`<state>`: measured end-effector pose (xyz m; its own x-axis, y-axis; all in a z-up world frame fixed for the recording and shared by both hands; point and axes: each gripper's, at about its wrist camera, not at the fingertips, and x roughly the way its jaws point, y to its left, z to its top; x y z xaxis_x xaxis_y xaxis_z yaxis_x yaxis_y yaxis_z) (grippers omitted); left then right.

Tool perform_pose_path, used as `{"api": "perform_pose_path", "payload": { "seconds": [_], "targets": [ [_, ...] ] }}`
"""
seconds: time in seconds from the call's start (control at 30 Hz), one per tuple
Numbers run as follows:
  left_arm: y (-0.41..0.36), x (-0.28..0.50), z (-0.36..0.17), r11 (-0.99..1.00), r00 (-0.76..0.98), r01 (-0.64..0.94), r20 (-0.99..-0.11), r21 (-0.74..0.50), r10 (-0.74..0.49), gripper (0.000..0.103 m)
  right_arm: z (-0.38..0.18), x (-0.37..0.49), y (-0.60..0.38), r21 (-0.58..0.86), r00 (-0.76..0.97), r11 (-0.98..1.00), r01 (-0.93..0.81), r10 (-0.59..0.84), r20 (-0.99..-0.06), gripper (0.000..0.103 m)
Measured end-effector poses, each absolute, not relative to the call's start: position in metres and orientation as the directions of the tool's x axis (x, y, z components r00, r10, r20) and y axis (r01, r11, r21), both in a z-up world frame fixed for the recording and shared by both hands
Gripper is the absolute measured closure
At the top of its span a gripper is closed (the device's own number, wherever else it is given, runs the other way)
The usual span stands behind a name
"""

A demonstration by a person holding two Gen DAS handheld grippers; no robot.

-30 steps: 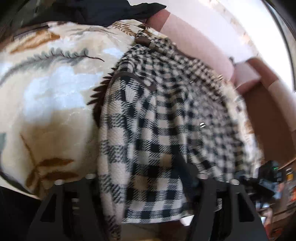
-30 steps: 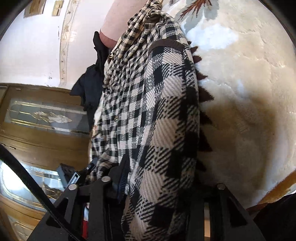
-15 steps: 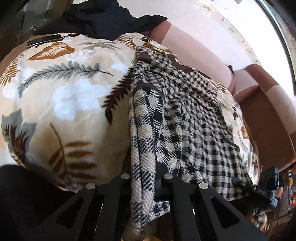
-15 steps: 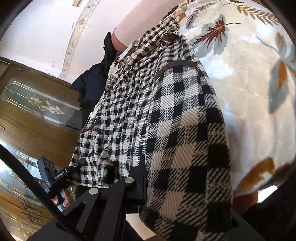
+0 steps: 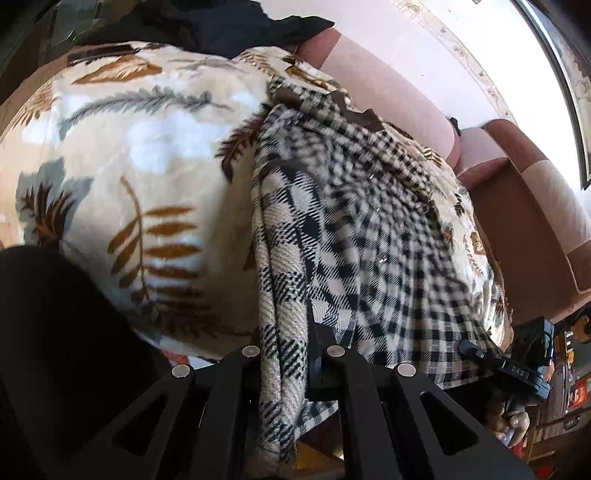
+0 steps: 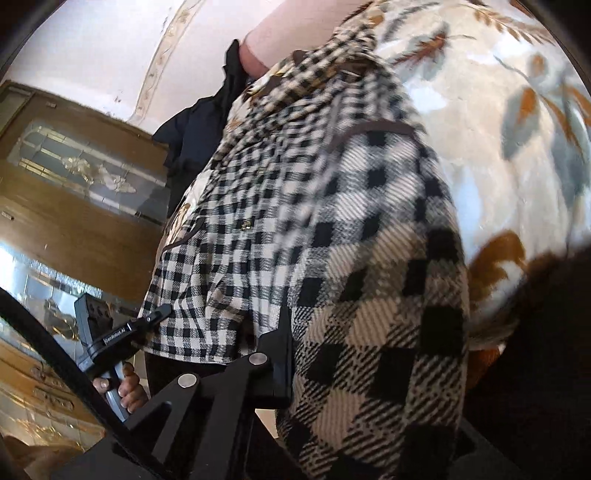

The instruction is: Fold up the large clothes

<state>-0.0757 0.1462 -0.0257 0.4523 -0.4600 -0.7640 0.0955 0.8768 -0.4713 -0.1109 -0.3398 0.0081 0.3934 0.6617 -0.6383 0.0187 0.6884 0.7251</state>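
Both grippers are pinching the near hem of the checked jacket: the left gripper and the right gripper are each pressed on a fold of cloth. The jacket is lying along the leaf-print blanket on the sofa, to the blanket's right. It is looking folded lengthwise already, I judge, so folding it across is still remaining.

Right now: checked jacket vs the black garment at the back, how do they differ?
The checked jacket is black-and-cream plaid; the black garment is plain dark. The jacket lies spread across the leaf-print blanket, while the black garment sits bunched at the blanket's far edge. The left gripper and right gripper clamp the jacket's hem; neither touches the black garment. Both rest on the sofa.
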Motion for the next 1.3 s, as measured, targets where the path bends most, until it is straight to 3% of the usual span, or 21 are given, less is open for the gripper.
{"api": "perform_pose_path", "payload": {
  "seconds": [0.33, 0.7, 1.0, 1.3],
  "targets": [
    [0.119, 0.027, 0.025, 0.881, 0.533, 0.173, -0.711, -0.44, -0.46, 0.097, 0.069, -0.028, -0.336, 0.606, 0.49, 0.79, -0.09, 0.565, -0.664, 0.098],
    [0.107, 0.183, 0.028, 0.924, 0.613, 0.063, -0.716, -0.377, -0.334, 0.097, 0.08, 0.119, -0.357, 0.547, 0.621, 0.837, 0.014, 0.421, -0.661, 0.098],
    [0.098, 0.262, -0.001, 0.923, 0.598, 0.056, -0.727, -0.381, -0.337, 0.097, 0.046, 0.209, -0.363, 0.523, 0.622, 0.85, 0.068, 0.374, -0.688, 0.098],
    [0.093, 0.307, -0.026, 0.86, 0.559, 0.042, -0.701, -0.509, -0.442, 0.092, -0.015, 0.256, -0.395, 0.675, 0.572, 0.714, 0.183, 0.481, -0.664, 0.095]
  ]
}}
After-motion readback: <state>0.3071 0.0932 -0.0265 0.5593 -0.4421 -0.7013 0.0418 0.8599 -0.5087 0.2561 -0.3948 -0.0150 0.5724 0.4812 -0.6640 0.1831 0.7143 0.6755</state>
